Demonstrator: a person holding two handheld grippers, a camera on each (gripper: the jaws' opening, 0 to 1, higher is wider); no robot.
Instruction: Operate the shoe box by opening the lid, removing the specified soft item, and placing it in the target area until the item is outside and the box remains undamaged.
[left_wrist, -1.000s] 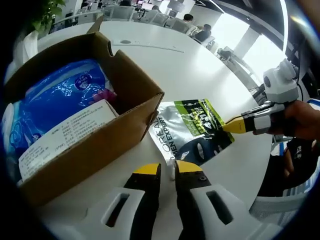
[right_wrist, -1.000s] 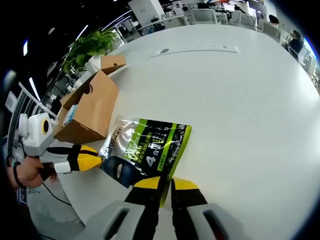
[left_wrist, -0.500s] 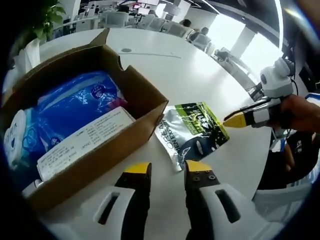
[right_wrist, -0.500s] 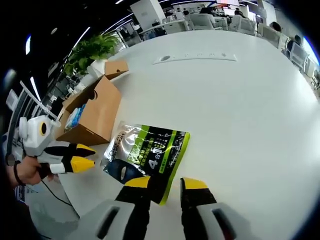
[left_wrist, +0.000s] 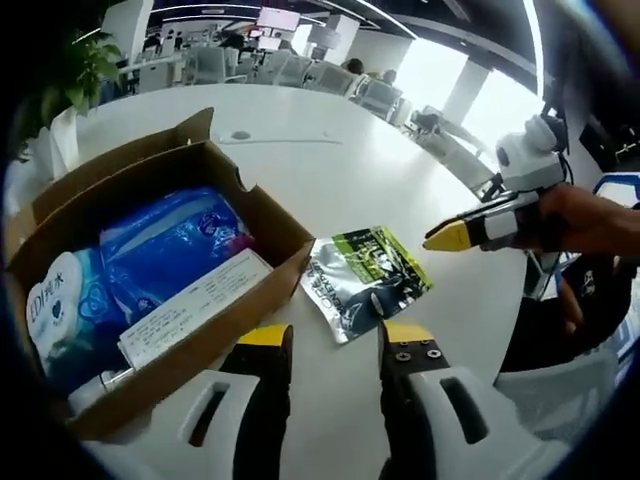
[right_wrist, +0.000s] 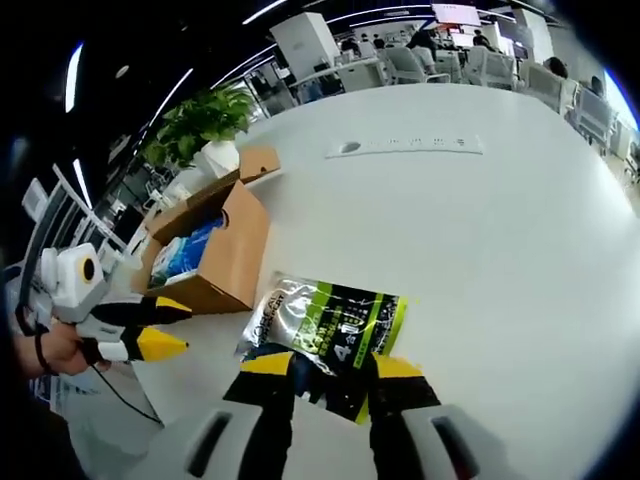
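Blue packs (left_wrist: 160, 250) (left gripper view) inside box (left_wrist: 255, 215).

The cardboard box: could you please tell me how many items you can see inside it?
2: a blue soft pack filling the cardboard box, and a white labelled carton against its near wall. More may be hidden underneath.

I am at a big round white desk (right_wrist: 500, 230). A green plant (right_wrist: 205, 115) in a white pot stands near its edge. Behind it are office chairs (right_wrist: 400, 65) and more desks. Bright windows (left_wrist: 470, 90) shine, and long lights (right_wrist: 165, 95) glow overhead.
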